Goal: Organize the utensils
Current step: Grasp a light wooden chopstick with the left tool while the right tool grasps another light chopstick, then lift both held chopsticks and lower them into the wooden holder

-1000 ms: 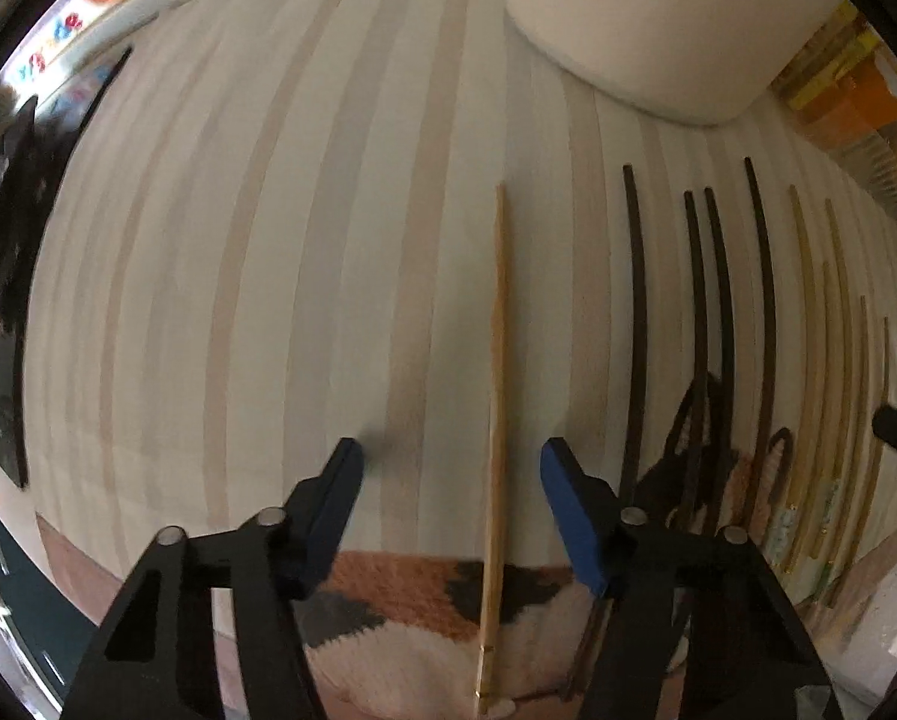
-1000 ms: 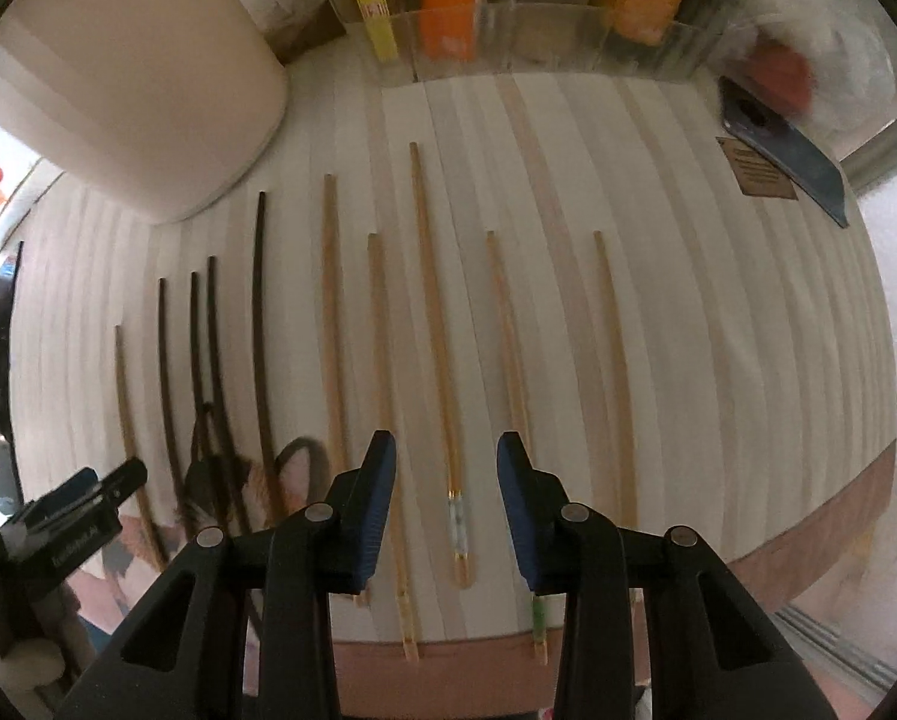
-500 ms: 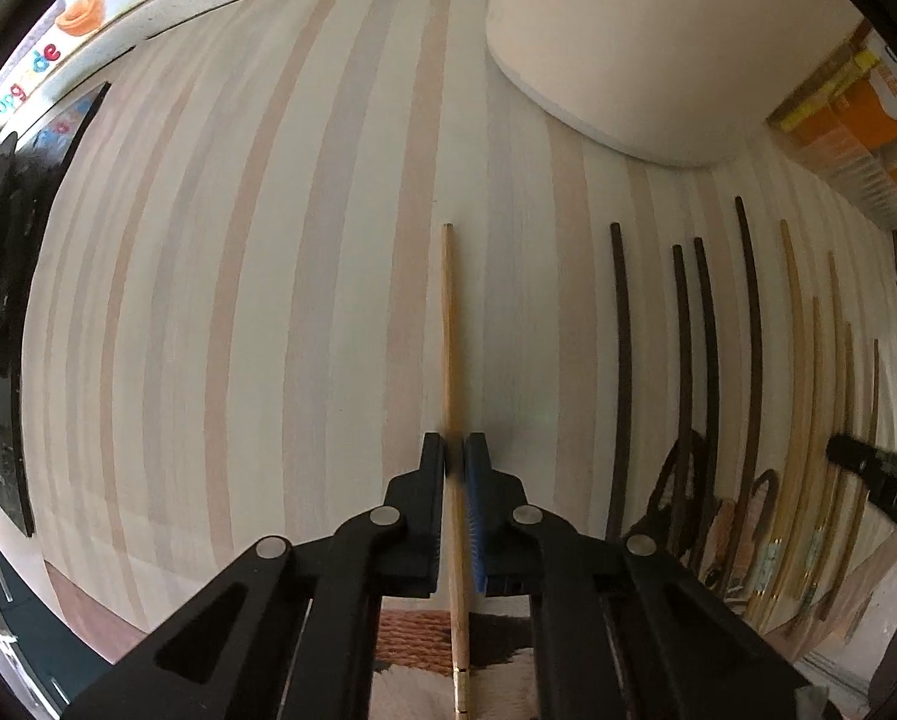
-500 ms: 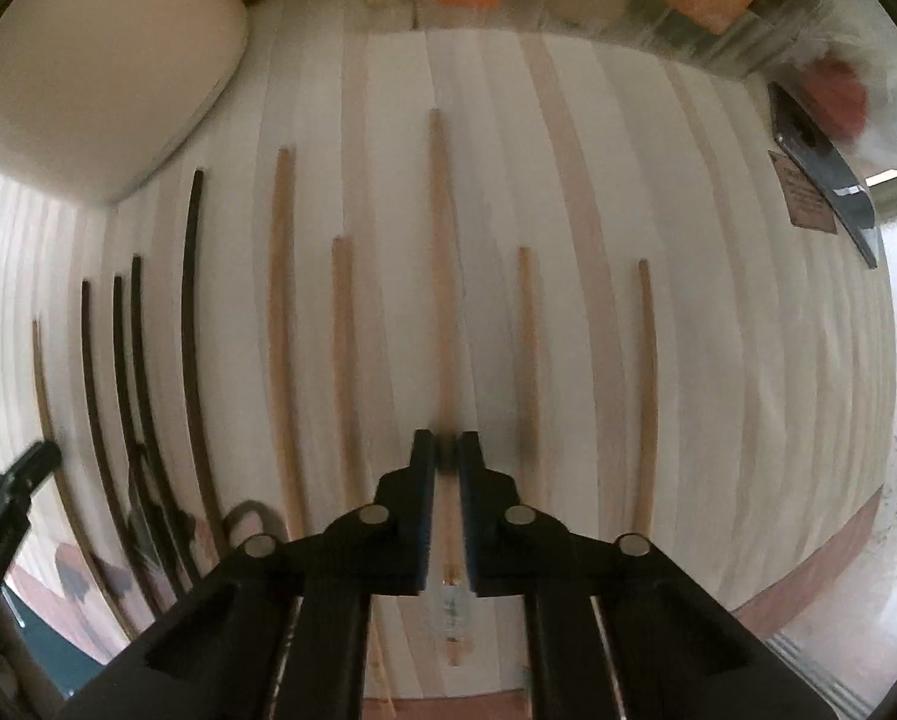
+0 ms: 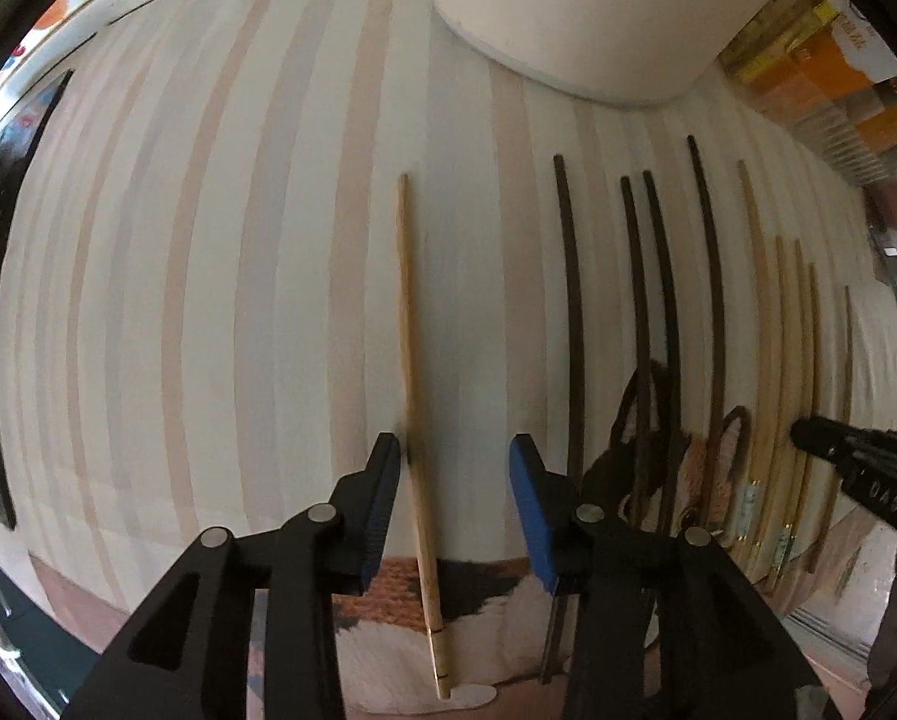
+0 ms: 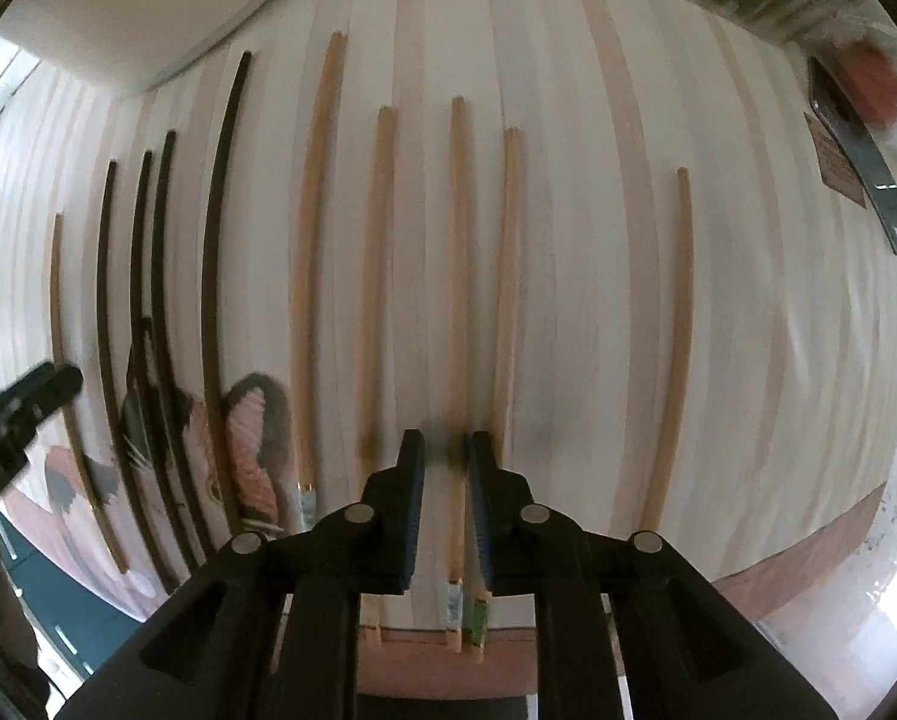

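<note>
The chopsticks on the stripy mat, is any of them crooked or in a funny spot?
One is. The light chopstick between the left hand-held gripper's opening jaws lies alone, left of the dark chopsticks, and slants slightly. The other light chopsticks lie right of the dark ones.

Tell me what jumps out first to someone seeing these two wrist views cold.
Chopsticks laid in parallel rows on a striped mat: four dark chopsticks in the middle, pale chopsticks to their right. One pale chopstick lies apart at the left, between the opening jaws of the left gripper. The right gripper, jaws opening, straddles another pale stick. A large cream container stands at the mat's far edge.
</note>
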`<action>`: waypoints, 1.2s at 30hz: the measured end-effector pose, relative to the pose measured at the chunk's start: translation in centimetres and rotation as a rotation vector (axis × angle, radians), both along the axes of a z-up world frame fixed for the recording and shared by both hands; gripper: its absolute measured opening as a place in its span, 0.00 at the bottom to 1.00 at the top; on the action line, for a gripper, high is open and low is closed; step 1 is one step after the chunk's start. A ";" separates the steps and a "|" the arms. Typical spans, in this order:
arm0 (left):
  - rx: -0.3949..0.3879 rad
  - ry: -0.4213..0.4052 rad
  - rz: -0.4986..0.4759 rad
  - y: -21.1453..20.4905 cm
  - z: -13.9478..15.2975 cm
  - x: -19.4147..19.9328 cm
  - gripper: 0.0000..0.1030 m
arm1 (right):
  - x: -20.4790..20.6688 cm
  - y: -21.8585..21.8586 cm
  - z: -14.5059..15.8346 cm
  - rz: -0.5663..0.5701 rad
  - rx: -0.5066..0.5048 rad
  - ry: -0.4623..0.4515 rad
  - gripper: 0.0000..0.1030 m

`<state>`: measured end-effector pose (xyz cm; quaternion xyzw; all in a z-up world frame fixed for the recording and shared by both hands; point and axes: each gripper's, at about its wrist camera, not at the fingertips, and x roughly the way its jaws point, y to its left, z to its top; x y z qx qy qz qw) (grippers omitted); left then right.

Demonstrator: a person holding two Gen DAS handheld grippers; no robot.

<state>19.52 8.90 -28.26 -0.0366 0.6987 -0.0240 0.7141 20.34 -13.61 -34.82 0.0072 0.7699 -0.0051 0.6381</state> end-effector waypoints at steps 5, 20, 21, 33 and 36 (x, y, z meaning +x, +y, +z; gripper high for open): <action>0.033 -0.003 0.016 -1.6 0.5 -0.6 0.29 | -0.4 0.0 0.2 -0.011 0.009 -0.004 0.16; 0.128 -0.049 0.031 -4.8 -0.7 0.0 0.04 | 3.0 3.0 1.0 0.066 -0.022 0.019 0.07; 0.126 -0.053 0.034 -4.5 -0.5 0.0 0.04 | 2.3 2.7 0.9 0.060 -0.004 0.002 0.07; 0.065 -0.209 0.071 -4.8 6.8 -2.8 0.04 | 0.1 -1.5 8.6 0.022 0.125 -0.111 0.07; 0.057 -0.259 0.087 -4.6 9.4 -2.6 0.04 | 0.7 -1.9 10.4 0.019 0.155 -0.137 0.07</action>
